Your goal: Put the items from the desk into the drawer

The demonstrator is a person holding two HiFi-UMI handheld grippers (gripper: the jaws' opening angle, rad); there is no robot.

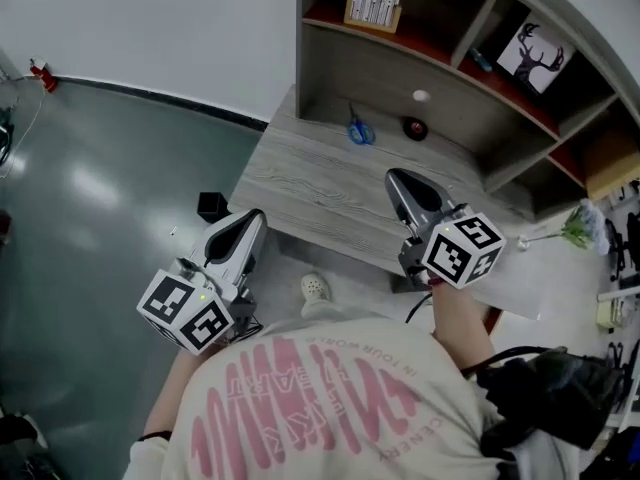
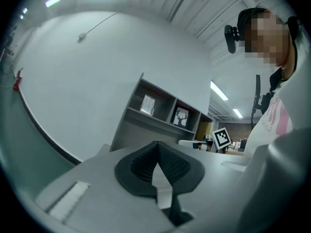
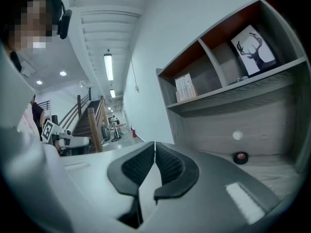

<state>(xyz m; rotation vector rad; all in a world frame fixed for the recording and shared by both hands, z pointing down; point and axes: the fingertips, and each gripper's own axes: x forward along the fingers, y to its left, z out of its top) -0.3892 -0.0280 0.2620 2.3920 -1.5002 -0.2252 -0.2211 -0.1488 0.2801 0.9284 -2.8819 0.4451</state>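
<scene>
A small black box point(image 1: 211, 205) sits on the grey floor just left of my left claw point(image 1: 256, 220). That claw hangs at the near-left corner of the desk point(image 1: 310, 183) with its jaws pressed together on nothing. Ahead of it and off to its right, well apart from it, the blue-handled scissors point(image 1: 360, 131) lie at the back of the desk, close under the shelf unit point(image 1: 330, 63). The black tape roll point(image 1: 414, 127) rests near them on their right, well ahead of my right claw point(image 1: 395, 176) and a little to its right (that claw's own view shows it under a small white knob point(image 3: 236, 135) on the back panel). My right claw is over the middle of the desk, pointing at that back panel, jaws closed to a hairline and empty. Above it and to its right, a deer picture point(image 1: 539, 56) leans in an upper cubby.
</scene>
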